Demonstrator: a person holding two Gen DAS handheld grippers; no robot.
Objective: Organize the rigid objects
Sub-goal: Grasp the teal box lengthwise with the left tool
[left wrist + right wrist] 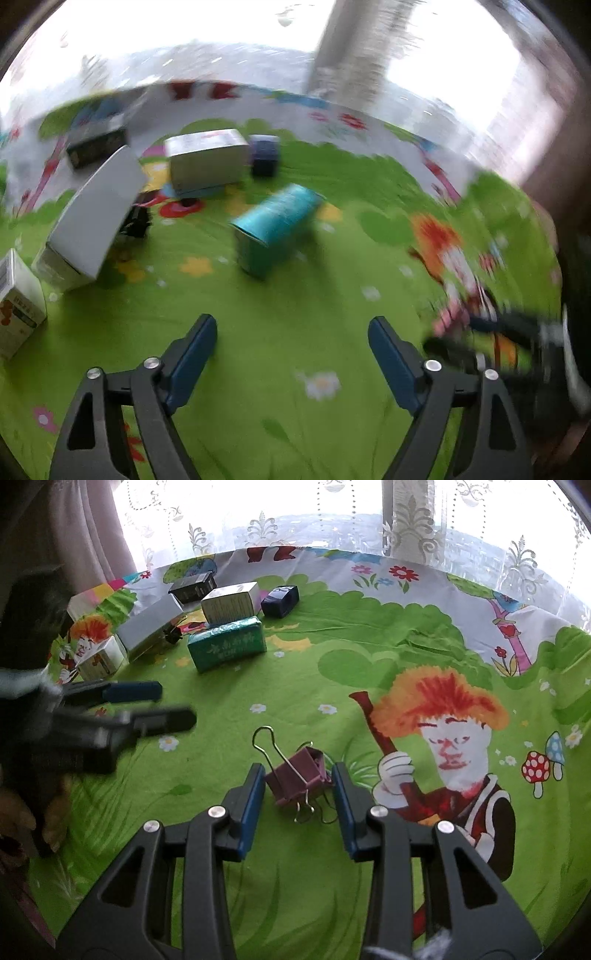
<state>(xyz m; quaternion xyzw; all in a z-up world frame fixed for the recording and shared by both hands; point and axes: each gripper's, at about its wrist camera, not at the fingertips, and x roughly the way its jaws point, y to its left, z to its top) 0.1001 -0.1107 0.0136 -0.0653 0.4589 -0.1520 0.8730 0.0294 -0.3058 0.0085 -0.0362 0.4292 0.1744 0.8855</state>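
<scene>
Pinching the small purple metal binder clip [295, 775] between its pads, your right gripper [298, 775] sits well short of the teal box [227, 646]; grip the stiff, light body, not the springy wire handles

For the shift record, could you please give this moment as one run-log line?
right claw: shut on purple metal binder clip | left claw: open, empty | teal cardboard box: on green cartoon cloth
</scene>
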